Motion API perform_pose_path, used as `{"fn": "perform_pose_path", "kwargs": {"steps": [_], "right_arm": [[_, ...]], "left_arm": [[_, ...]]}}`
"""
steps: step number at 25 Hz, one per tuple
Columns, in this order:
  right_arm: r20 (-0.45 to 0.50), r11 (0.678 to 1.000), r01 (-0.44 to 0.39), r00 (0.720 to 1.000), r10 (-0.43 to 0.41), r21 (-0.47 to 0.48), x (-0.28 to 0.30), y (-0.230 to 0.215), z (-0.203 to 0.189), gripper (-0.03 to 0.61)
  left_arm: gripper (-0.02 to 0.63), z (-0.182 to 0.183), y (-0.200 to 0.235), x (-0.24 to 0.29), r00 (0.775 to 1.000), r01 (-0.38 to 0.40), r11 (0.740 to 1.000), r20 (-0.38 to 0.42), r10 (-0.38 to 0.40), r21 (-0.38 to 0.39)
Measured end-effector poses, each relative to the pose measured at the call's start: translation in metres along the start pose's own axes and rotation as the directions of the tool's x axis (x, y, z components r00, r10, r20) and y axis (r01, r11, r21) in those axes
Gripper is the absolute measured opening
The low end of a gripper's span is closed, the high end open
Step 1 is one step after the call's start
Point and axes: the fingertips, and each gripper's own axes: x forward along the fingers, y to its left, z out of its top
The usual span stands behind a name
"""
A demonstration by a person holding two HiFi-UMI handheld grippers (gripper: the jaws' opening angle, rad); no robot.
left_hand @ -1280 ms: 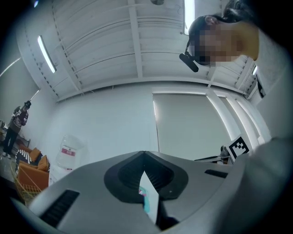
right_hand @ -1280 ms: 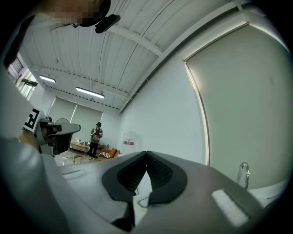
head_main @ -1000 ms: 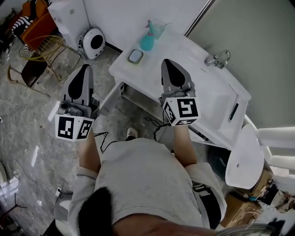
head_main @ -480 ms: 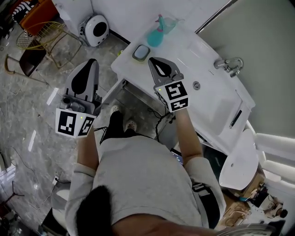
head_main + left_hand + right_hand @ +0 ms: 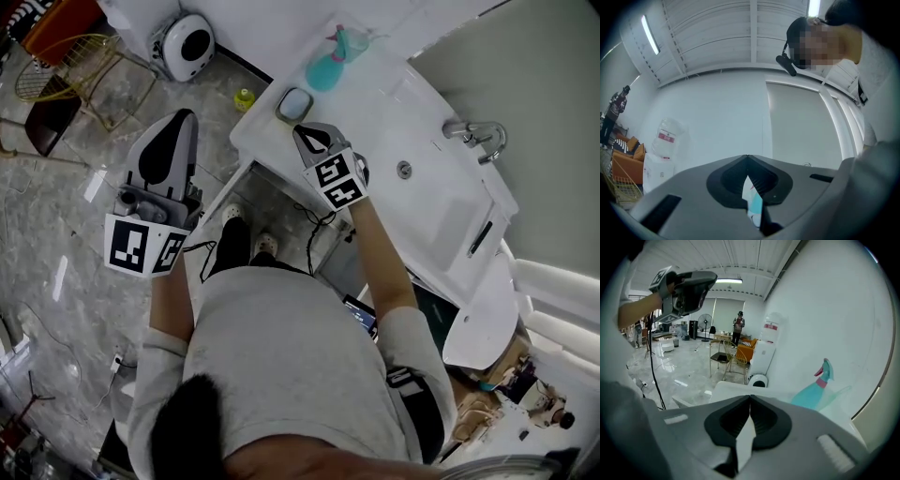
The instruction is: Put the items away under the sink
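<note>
This was a big open hall with a bathroom corner set up inside it. A white sink surface [image 5: 441, 225] with a silver tap [image 5: 478, 141] stood by a white wall, and a teal spray bottle [image 5: 330, 67] sat on it. Around it were a shiny grey stone floor [image 5: 66, 225], a gold wire chair [image 5: 70, 58], an orange sofa [image 5: 629, 158], a standing fan [image 5: 706, 324] and long ceiling lights [image 5: 726, 281].

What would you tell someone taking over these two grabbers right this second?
Left gripper: shut, empty, held over the floor beside the counter.
Right gripper: shut, empty, over the counter's near corner, close to the small grey dish.
Teal spray bottle stands on the counter just behind the dish.
Done: nothing stored that these views show.
Left: pick up the dish and the bottle and put them under the sink.
</note>
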Motion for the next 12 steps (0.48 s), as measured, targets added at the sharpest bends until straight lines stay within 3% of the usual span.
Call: {"fn": "perform_pose_path", "kwargs": {"steps": [12], "right_arm": [[-0.209,0.99,-0.086,0.976,0.061,-0.112,0.058,-0.004,-0.044,0.057]], "left_arm": [[0.008,-0.02,0.042,0.021,0.999,0.013,0.999,-0.042,-0.015,-0.032]]}}
